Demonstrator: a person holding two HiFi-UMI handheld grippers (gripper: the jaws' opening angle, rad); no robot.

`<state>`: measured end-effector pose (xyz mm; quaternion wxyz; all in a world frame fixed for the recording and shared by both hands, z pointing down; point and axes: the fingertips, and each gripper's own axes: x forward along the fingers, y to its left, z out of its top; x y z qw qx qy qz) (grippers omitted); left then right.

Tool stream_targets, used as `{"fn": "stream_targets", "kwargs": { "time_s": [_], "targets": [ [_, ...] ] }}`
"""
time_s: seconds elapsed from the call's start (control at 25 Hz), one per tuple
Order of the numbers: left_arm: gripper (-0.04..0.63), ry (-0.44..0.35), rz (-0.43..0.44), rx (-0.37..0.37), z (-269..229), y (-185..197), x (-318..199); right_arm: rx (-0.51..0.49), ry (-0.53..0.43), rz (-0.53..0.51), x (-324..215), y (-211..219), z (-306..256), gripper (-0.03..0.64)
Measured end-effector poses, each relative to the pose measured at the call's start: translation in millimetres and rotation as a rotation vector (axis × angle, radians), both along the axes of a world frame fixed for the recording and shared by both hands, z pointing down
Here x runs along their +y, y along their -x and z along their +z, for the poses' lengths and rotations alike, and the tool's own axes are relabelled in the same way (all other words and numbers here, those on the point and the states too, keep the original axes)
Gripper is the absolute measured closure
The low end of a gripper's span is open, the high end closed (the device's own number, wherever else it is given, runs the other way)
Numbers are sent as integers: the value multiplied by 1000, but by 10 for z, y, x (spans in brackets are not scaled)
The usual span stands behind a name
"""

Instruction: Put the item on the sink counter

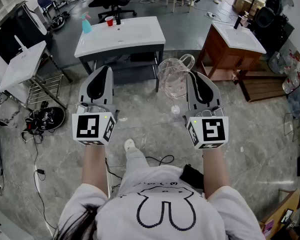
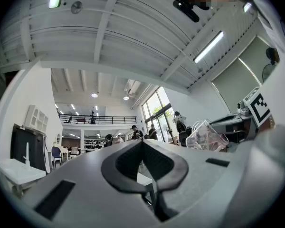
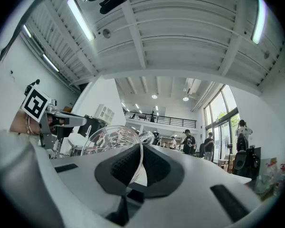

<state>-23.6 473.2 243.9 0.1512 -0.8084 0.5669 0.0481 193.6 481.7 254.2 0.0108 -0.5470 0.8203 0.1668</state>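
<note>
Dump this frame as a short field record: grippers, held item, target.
right gripper: shut on the wall of a clear glass jug
left gripper: shut, empty
target: white sink counter, ahead; jug not yet on it
on counter: blue spray bottle; red cup

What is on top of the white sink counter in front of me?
A blue spray bottle, a red cup and a dark faucet stand along the far edge of the sink counter. No part of its top is covered.
</note>
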Motion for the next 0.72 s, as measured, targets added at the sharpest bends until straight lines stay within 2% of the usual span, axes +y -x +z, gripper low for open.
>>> {"fn": "stream_targets", "kwargs": {
  "time_s": [0.4,0.72],
  "targets": [
    [586,-5,-1,-36,37,-27,-209,-40,24,-13,-229,55,89,577],
    [586,15,-6,-21,103,211,-957,-62,64,-17,-935,243,169,577]
  ]
}}
